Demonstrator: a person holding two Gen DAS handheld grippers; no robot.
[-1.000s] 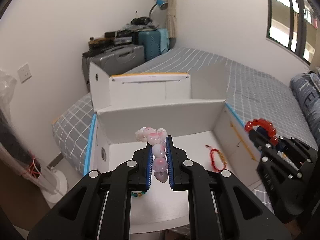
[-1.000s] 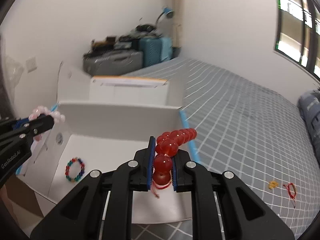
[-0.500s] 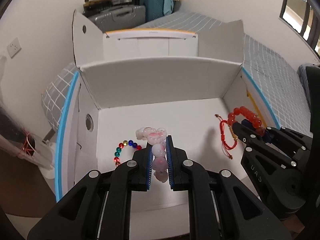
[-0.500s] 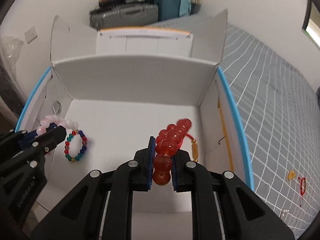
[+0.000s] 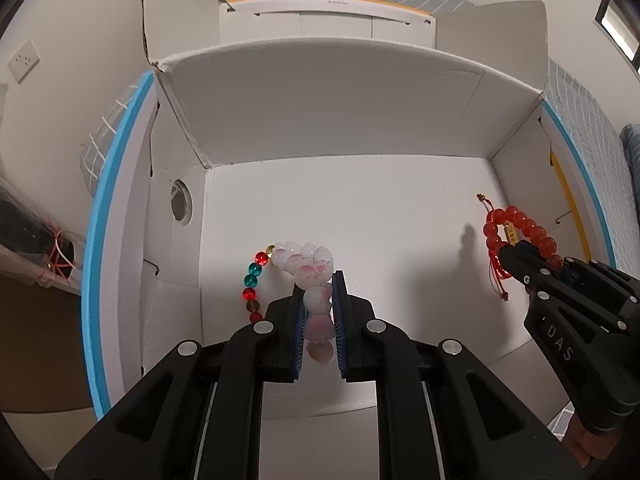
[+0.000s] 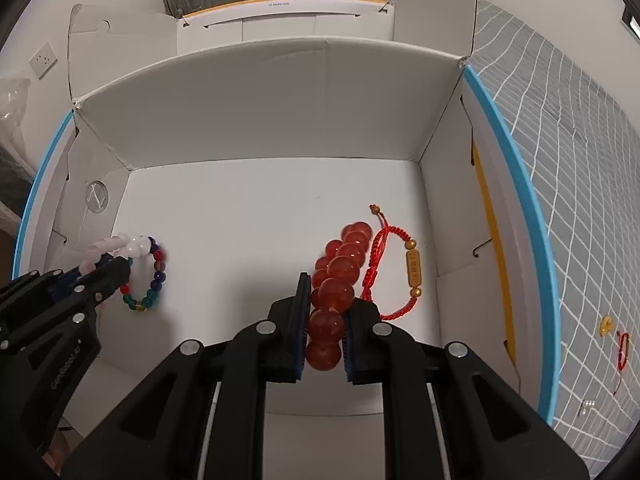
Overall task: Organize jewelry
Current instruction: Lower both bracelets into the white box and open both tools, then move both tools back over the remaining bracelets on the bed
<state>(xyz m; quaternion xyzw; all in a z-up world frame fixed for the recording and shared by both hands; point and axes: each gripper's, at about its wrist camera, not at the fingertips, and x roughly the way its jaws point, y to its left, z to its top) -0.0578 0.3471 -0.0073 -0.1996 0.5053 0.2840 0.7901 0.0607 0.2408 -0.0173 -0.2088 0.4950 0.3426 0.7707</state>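
- Left wrist view: left gripper (image 5: 318, 312) pinching pink bead bracelet (image 5: 310, 276), blue pads tight on the beads, rest of the loop sticking out past the fingertips.
- Tool pointing steeply down into white cardboard box (image 5: 320, 120); box floor right under the tips.
- Multicolour bead bracelet (image 5: 253, 280) flat on the floor, just left of the tips and partly hidden behind the pink loop. Contact between the two: cannot tell.
- Right wrist view: right gripper (image 6: 324, 316) clamped on red bead bracelet (image 6: 338, 276), beads strung in a line straight ahead along the finger axis.
- Red cord bracelet (image 6: 394, 264) with gold barrel charm flat on the floor, just right of the tips, its near edge tucked close to the right finger.
- Key relation: each held bracelet hangs forward of its own tool, long axis along the fingers, box floor directly below. Left tool over the left half, right tool over the right half, well apart, so no crossing needed.
- Judgement: step in hand is drop-off into the box; next move probably just spreading the jaws.
- Risk: pink loop landing on the multicolour one, red beads landing on the cord one and tangling.
- More small pieces (image 6: 606, 326) out on the checked bedsheet (image 6: 560, 160), off to the right of the right tool; nearer that hand for later.
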